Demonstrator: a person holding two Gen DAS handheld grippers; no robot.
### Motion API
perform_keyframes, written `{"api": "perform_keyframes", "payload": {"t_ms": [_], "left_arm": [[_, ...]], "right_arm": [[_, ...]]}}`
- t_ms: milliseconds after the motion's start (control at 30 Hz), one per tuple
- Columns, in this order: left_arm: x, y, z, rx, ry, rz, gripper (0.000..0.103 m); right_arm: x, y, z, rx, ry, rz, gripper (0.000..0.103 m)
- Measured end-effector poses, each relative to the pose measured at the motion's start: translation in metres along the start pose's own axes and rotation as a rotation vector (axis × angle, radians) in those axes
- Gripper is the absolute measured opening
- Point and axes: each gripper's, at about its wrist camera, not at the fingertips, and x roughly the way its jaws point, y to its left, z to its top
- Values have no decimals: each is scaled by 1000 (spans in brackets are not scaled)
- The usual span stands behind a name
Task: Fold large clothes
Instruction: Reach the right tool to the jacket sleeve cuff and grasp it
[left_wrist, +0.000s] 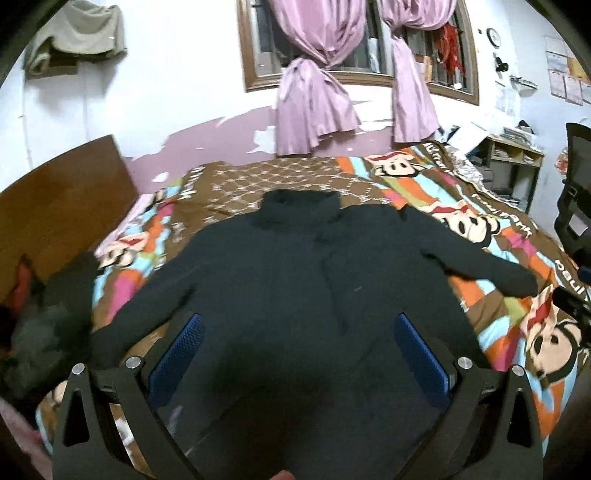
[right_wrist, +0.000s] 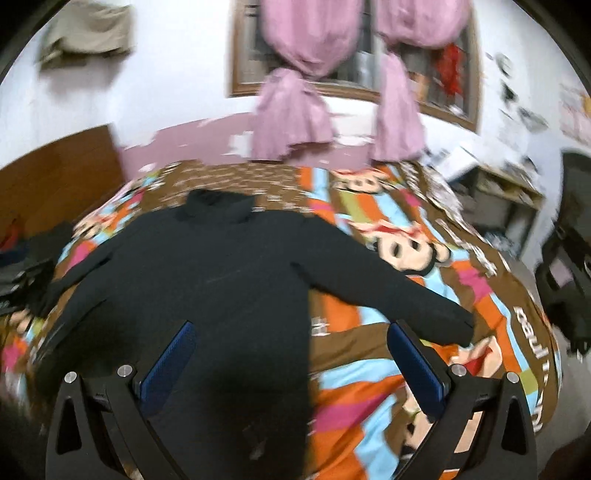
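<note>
Both jaws were held wide and empty: the left gripper (left_wrist: 297, 354) above the hem of the large black high-collared jacket (left_wrist: 280, 280), the right gripper (right_wrist: 291, 362) beside its sleeve, spread flat across the colourful cartoon-print bedspread (left_wrist: 509, 332).

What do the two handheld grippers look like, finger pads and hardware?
Same build on both. The left gripper and right gripper have matte black angular linkage arms with triangular cut-outs, round silver pivot bolts at the joints, and textured blue rectangular finger pads. No cables, markings or sleeves visible.
</note>
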Motion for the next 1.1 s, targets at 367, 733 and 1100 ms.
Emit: {"api": "perform_keyframes", "payload": {"t_ms": [367, 733, 1100], "left_arm": [[150, -70, 46, -12, 46, -170, 101], [278, -105, 65, -36, 97, -224, 101], [342, -134, 58, 32, 155, -217, 101]], "right_arm": [[134, -154, 4, 336, 130, -180, 103], [211, -269, -29, 625, 203, -221, 103], [243, -333, -85, 1035, 201, -156, 75]]}}
